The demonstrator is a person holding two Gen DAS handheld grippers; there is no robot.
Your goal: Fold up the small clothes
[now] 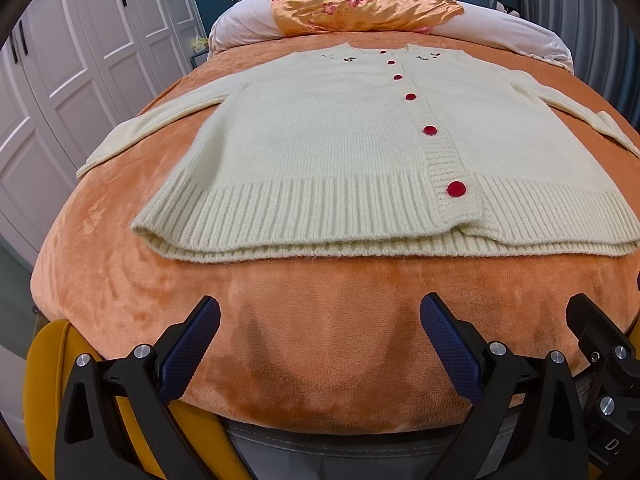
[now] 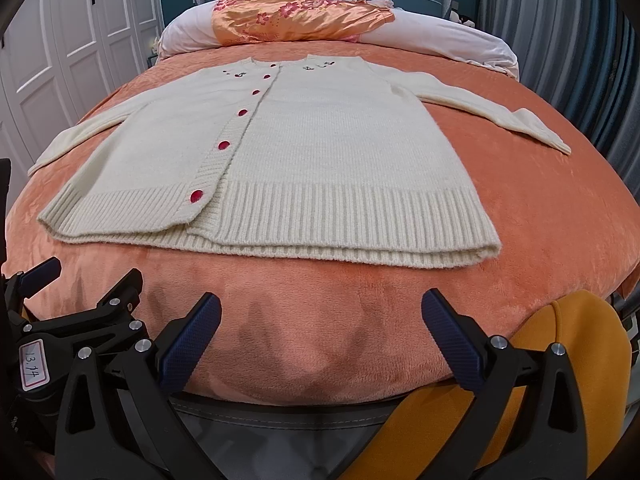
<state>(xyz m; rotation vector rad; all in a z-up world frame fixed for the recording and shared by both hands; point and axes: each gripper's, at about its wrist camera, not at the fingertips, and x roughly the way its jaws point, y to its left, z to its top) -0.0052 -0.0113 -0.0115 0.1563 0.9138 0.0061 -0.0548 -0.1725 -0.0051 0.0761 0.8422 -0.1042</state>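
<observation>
A cream knit cardigan (image 1: 320, 148) with red buttons lies flat, face up and buttoned, on the orange blanket (image 1: 320, 308), sleeves spread to both sides. It also shows in the right wrist view (image 2: 312, 160). My left gripper (image 1: 320, 320) is open and empty, hovering over the blanket's near edge, short of the cardigan's ribbed hem. My right gripper (image 2: 322, 316) is open and empty, also short of the hem. The right gripper's body shows at the right edge of the left wrist view (image 1: 600, 344), and the left gripper's at the left edge of the right wrist view (image 2: 80, 320).
An orange floral satin cloth (image 1: 360, 4) lies over white pillows (image 1: 520, 36) at the blue headboard. White wardrobe doors (image 1: 80, 40) stand on the left. A mustard-yellow cushion (image 2: 560, 360) sits at the bed's near edge.
</observation>
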